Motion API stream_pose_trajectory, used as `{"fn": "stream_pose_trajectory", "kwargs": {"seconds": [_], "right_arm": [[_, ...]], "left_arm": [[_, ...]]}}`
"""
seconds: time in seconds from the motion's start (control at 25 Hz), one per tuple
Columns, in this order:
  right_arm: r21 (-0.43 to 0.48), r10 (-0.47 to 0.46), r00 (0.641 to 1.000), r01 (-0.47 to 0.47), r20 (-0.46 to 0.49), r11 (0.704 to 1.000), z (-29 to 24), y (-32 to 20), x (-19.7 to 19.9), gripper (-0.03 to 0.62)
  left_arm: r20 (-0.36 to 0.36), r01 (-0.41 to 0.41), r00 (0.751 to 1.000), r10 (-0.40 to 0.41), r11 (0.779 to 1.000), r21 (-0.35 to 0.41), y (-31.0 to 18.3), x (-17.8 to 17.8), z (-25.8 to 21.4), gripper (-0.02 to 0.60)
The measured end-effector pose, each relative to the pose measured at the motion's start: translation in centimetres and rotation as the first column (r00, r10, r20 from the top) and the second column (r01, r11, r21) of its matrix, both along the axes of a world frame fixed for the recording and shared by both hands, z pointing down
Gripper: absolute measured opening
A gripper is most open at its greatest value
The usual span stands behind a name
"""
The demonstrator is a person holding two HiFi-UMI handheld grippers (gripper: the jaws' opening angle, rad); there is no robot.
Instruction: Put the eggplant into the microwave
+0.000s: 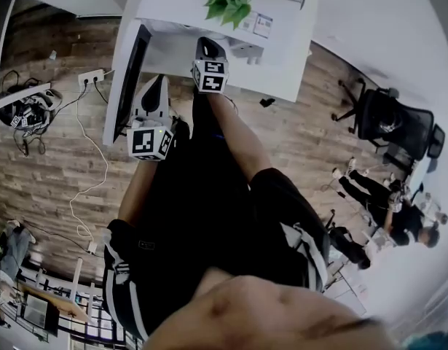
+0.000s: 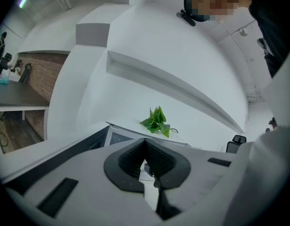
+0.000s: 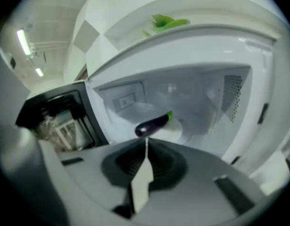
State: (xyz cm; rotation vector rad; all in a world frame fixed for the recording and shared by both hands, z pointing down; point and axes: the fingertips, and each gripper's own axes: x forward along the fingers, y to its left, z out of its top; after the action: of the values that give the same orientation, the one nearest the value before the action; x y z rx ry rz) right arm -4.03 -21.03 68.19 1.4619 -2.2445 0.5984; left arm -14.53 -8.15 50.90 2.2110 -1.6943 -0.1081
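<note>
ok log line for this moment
eggplant: inside microwave, on turntable | door: open | left gripper: shut, empty | right gripper: shut, empty

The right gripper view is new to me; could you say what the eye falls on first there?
The dark purple eggplant stands out first, lying on the white plate inside the open microwave. Its door hangs open at the left, and a green plant sits on top. The right gripper is just outside, fingers shut and empty.
</note>
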Motion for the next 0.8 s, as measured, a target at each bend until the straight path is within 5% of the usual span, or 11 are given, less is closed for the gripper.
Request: {"fn": "stream_pose_trajectory", "kwargs": {"seconds": [0.8], "right_arm": [[0.059, -0.083, 0.996, 0.08, 0.038, 0.995, -9.7, 11.1, 3.4, 0.037]], "left_arm": [[0.026, 0.004, 1.0, -0.008, 0.991, 0.131, 5.0, 0.9, -6.2, 0.032]]}}
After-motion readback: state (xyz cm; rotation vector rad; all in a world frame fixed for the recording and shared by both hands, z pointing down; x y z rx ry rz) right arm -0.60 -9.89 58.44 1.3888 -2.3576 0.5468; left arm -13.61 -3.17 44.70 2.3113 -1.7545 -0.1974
